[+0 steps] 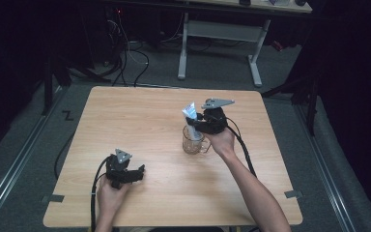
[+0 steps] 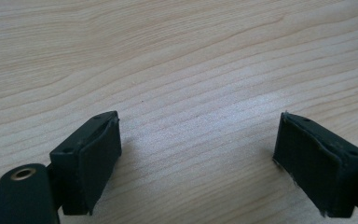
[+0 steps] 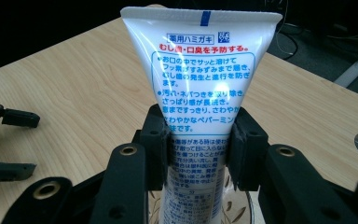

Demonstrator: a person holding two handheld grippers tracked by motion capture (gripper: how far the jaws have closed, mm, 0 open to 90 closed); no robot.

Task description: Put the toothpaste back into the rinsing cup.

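Right gripper (image 3: 198, 142) is clamping the white toothpaste tube (image 3: 199, 74) upright, its lower end sitting inside the glass mug (image 1: 193, 140) mid-table. Left gripper (image 2: 198, 158), jaws spread wide and holding nothing, is hovering over bare wooden table (image 2: 177, 56).

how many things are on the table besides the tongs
2. A glass mug stands right of the table's centre, and a white toothpaste tube stands upright in it, clamped by the right tongs. The left tongs, open, hold nothing.
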